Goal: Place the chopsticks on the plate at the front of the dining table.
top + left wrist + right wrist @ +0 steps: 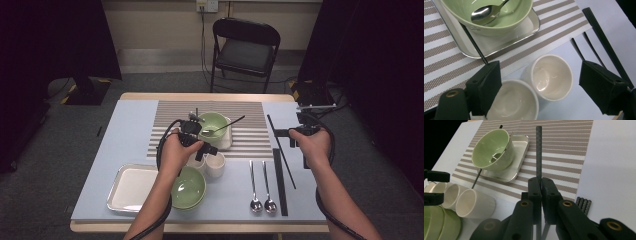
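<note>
My right gripper (pixel 278 133) (pixel 541 187) is shut on a thin black chopstick (pixel 287 167) (pixel 539 150), which slants over the table's right side and the edge of the striped placemat (pixel 250 127). At the table's middle, my left gripper (pixel 205 150) (pixel 544 87) hangs open just above two white cups. One cup (pixel 552 76) (pixel 216 164) sits between its jaws, untouched, and the other cup (pixel 514 102) lies under the left jaw. A green bowl (pixel 214 124) (pixel 491 148) with a spoon (pixel 484 12) in it rests on a small metal tray (pixel 517 160) on the placemat.
A second green bowl (pixel 189 187) and a larger metal tray (pixel 131 187) sit near the front left. Two spoons (pixel 262 187) and a bundle of black chopsticks (pixel 280 182) (pixel 582 203) lie at the front right. A folding chair (pixel 245 50) stands beyond the table.
</note>
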The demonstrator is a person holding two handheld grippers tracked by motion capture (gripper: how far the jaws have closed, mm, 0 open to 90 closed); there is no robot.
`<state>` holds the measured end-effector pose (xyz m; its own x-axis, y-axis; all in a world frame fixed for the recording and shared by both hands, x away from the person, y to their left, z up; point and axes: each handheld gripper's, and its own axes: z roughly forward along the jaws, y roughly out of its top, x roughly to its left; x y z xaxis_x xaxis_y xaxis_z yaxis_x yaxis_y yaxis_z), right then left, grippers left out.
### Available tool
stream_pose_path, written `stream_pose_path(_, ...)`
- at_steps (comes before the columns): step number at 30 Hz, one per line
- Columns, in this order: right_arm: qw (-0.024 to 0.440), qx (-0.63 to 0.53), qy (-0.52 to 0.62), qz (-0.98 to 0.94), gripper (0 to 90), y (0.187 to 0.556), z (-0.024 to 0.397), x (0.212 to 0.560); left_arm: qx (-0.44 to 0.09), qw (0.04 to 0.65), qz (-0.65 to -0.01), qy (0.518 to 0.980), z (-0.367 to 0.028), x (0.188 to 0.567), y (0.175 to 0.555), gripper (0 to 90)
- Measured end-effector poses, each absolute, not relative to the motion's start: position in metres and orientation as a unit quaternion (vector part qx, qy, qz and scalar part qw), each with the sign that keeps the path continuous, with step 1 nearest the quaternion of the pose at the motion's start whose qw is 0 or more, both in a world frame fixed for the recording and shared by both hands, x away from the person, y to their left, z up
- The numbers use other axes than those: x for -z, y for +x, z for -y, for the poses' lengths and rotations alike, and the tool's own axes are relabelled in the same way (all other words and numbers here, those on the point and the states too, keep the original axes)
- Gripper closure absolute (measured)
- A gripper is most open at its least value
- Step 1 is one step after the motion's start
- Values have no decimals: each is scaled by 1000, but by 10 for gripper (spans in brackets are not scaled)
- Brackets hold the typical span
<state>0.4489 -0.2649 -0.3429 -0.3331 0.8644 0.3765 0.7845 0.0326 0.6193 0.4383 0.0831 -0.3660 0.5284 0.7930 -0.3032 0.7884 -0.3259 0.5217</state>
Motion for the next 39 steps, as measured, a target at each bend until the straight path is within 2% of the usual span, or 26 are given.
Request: stream_pose_path(39,36,-421,563,-711,865,452,248,336,10,321,-473,820,-54,372,434,176)
